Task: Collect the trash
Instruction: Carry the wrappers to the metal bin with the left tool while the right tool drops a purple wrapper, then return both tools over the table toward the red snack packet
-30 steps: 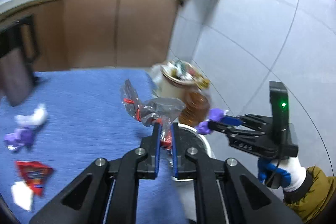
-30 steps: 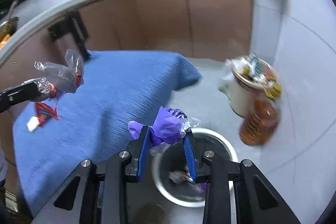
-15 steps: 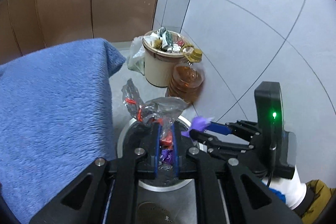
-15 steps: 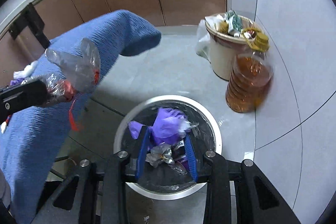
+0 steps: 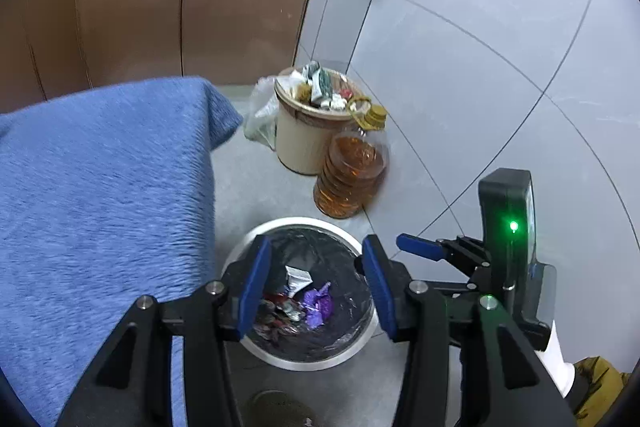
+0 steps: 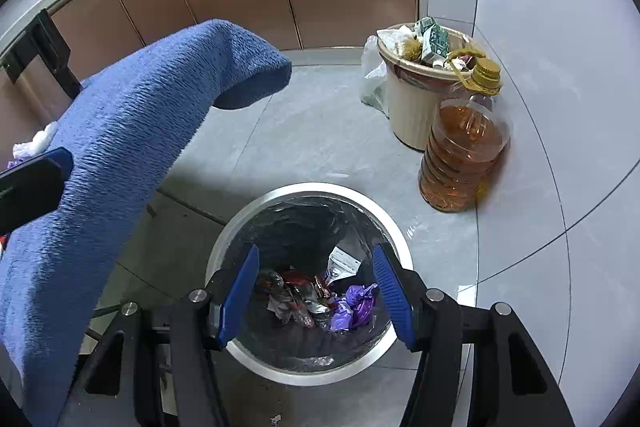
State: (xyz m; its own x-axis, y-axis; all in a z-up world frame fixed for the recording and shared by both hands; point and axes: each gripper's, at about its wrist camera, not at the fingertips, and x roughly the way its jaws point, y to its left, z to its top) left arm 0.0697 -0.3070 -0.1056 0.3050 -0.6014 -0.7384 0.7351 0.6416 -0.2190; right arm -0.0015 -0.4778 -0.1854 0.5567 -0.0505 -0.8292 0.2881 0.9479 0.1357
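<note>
As both sets of jaws have just been opening, left gripper (image 5: pixel 316 291) and right gripper (image 6: pixel 316 299) stand empty; clear wrapper and purple wrapper (image 6: pixel 354 309) now lie inside the bin (image 6: pixel 308 369), completing this drop.

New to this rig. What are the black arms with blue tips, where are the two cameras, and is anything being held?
No robot here: a person holds a two-finger gripper in each hand, and a fisheye camera on each looks forward along its fingers. In the left wrist view the left gripper fills the bottom, with the right gripper beside it. The right wrist view shows the right gripper from behind.

Both hang over a round metal bin on the floor. Their jaws have just been opening and stand apart with nothing between them. A purple wrapper and other scraps lie in the bin. Beside it are a table under a blue cloth, a full beige bin and an oil bottle.
</note>
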